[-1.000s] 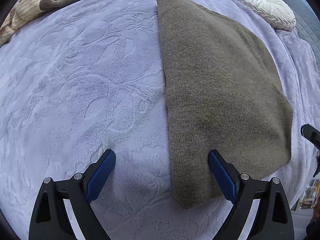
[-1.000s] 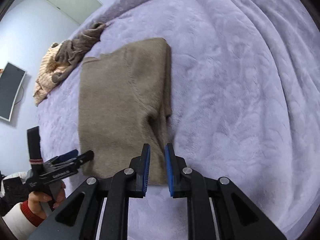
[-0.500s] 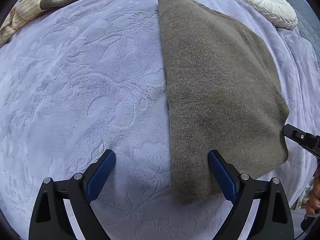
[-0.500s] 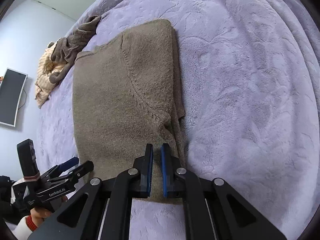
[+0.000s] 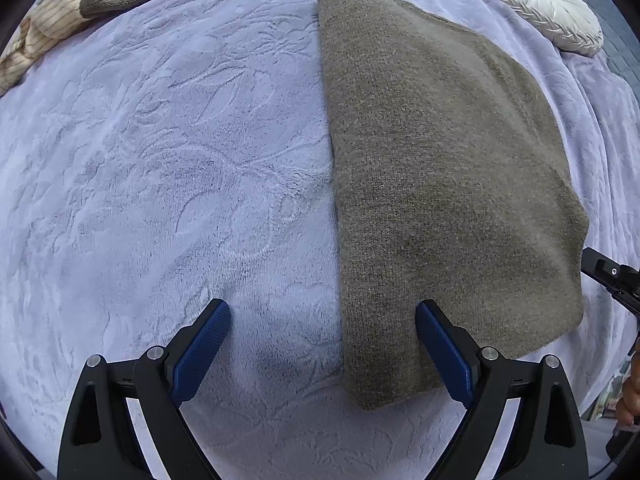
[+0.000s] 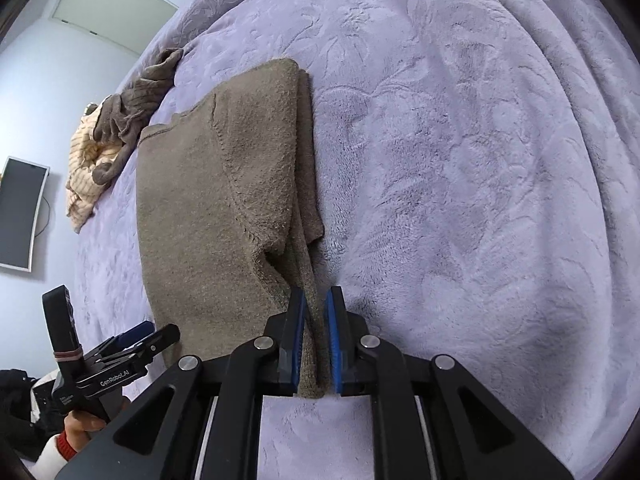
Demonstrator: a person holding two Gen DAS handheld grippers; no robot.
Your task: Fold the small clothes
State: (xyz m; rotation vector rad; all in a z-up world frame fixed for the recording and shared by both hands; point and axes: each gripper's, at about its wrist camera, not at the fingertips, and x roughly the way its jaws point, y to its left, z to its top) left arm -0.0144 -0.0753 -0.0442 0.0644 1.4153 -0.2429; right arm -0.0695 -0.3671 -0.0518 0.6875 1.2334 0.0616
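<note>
An olive-brown knitted sweater (image 5: 440, 168) lies folded lengthwise on the lilac bedspread (image 5: 160, 160). It also shows in the right wrist view (image 6: 208, 208). My left gripper (image 5: 322, 320) is open and empty, its jaws straddling the sweater's near left edge just above the bed. My right gripper (image 6: 316, 312) is shut on the sweater's near right corner, with the cloth pinched between its blue pads (image 6: 298, 332). The left gripper also shows in the right wrist view (image 6: 136, 340), and part of the right gripper shows in the left wrist view (image 5: 612, 276).
A pile of striped cream and brown clothes (image 5: 68, 8) lies at the bed's far left, also in the right wrist view (image 6: 108, 148). A round white cushion (image 5: 540, 4) sits far right. A wall screen (image 6: 20, 212) hangs at the left.
My right gripper moved forward onto the sweater's near corner and closed on it. My left gripper stayed open and barely moved.
</note>
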